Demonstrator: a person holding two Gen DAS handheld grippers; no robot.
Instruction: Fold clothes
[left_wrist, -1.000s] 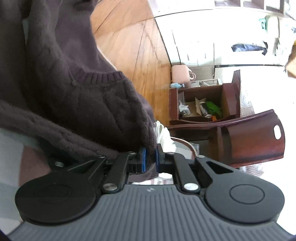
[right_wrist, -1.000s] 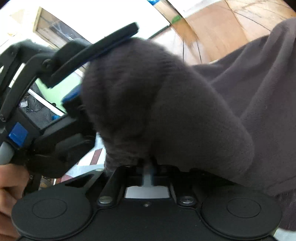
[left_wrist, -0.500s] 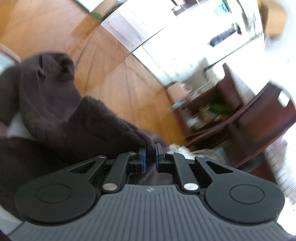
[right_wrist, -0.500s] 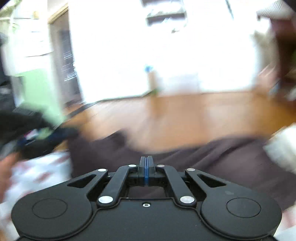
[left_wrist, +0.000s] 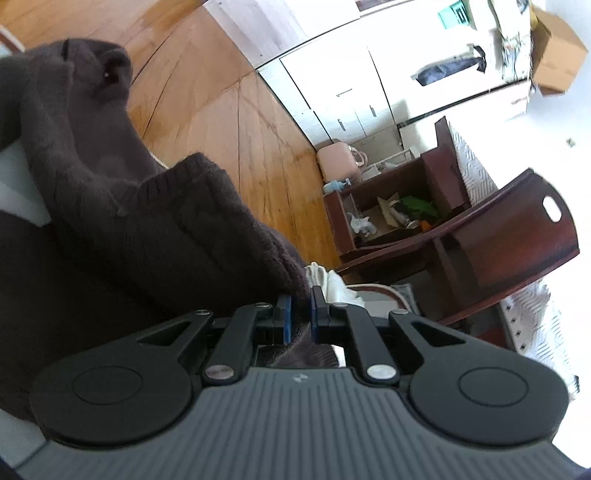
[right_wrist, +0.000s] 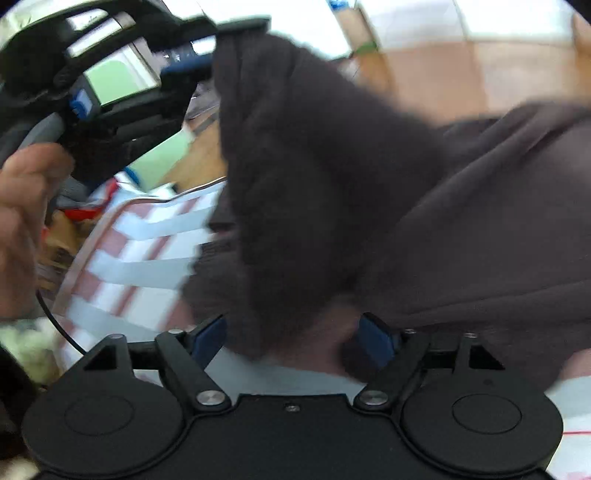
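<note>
Two tongs work one dark knitted sweater (left_wrist: 155, 229). The left tongs (left_wrist: 300, 314) are pinched nearly shut on an edge of the knit, a thin fold caught between the blue pads (left_wrist: 287, 314), and they hold that part raised. The right tongs (right_wrist: 293, 334) are opening, their blue pads standing wide apart; a hanging lump of the same sweater (right_wrist: 314, 177) droops between and just beyond them, but the pads do not press on it.

Out from the tongs, the rest of the sweater lies spread over a counter covered with a red-and-white checked cloth (right_wrist: 147, 236). In the right wrist view the person's hand (right_wrist: 26, 206) grips the handle of the left tongs, up and to the left of the cloth. Beyond lie a wooden floor (left_wrist: 229, 122), a dark wooden chair (left_wrist: 517, 243) and a low shelf with odds and ends (left_wrist: 388, 214).

By my reading, the step in hand is a regrasp partway through a fold: one side is held up while the free tongs seek a new hold. The next move calls for the right tongs to close on a clean single edge of the hanging part, not a bunch, so both can lay it flat and even.
</note>
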